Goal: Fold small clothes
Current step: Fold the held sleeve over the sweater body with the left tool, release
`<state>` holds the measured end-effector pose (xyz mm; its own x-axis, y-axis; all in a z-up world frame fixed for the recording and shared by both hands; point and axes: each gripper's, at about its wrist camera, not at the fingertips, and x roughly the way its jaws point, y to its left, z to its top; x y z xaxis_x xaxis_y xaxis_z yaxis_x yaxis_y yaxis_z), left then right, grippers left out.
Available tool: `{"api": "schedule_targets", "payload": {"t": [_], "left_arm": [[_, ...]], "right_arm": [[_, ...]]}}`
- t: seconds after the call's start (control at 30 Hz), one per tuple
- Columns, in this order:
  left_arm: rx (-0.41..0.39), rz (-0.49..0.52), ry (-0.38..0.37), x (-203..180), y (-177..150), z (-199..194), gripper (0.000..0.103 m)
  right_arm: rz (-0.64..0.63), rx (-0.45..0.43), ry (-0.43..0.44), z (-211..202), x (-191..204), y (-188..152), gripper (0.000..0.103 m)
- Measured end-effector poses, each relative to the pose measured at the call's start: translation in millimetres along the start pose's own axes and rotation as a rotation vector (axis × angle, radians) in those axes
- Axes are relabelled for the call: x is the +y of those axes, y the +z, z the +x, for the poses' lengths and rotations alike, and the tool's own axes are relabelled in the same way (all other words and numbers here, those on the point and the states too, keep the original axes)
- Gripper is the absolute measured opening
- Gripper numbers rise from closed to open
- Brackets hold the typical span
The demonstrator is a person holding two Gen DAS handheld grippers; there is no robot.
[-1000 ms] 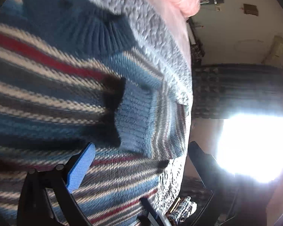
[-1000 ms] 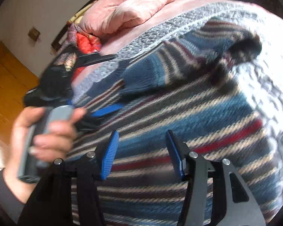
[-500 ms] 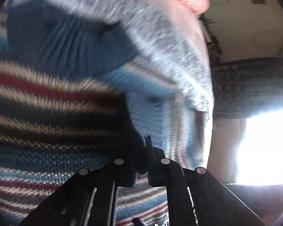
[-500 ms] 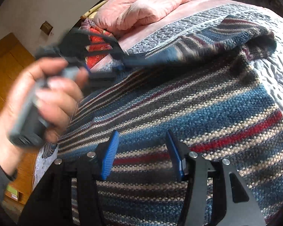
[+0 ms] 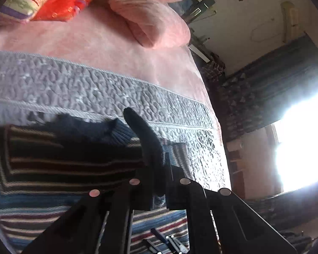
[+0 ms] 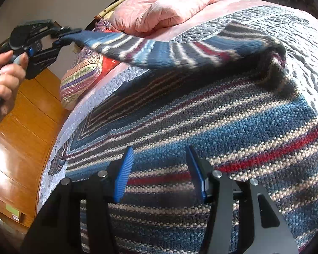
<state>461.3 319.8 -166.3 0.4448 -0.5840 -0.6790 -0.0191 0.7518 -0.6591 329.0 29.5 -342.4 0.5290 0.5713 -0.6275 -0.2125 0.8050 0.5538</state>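
A knitted sweater (image 6: pixel 233 127) with blue, red, cream and dark stripes lies spread on a grey quilt (image 6: pixel 303 48). Its sleeve (image 6: pixel 159 50) is lifted off the body and stretched up to the left. My left gripper (image 6: pixel 62 37), held by a hand (image 6: pixel 4 74), is shut on the sleeve's dark cuff. In the left wrist view the cuff (image 5: pixel 146 141) sticks out between that gripper's (image 5: pixel 158 182) closed fingers, above the striped body (image 5: pixel 53 165). My right gripper (image 6: pixel 159 169) hovers open just over the sweater's lower body, with nothing between its blue pads.
Pink pillows (image 6: pixel 159 6) and a pink sheet (image 5: pixel 95 42) lie at the bed's head, with a red and patterned cushion (image 6: pixel 82 74) beside them. A wooden floor (image 6: pixel 14 137) runs along the left. A bright window (image 5: pixel 303 139) glares on the right.
My left gripper closed on the sleeve cuff and raised it up and leftward, pulling the sleeve off the sweater's body. The right gripper stayed open in place.
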Motion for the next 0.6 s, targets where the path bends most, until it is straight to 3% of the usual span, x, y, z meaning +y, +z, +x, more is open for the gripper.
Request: {"api": "schedule_targets", "payload": {"t": [0.17, 0.43, 0.6], "left_arm": [[-0.001, -0.025, 0.03, 34.4, -7.1, -8.5, 0.007], [0.036, -0.13, 0.107, 117.7, -30.6, 11.9, 0.007], [0.084, -0.159, 0.239, 168.6, -50.7, 34.3, 0.007]], "right_arm": [[0.003, 0.007, -0.001, 3.4, -0.8, 0.6, 0.052], [0.007, 0.008, -0.003, 4.5, 2.8, -0.3, 0.052], [0.02, 0.009, 0.0, 4.0, -1.3, 0.6, 0.052]]}}
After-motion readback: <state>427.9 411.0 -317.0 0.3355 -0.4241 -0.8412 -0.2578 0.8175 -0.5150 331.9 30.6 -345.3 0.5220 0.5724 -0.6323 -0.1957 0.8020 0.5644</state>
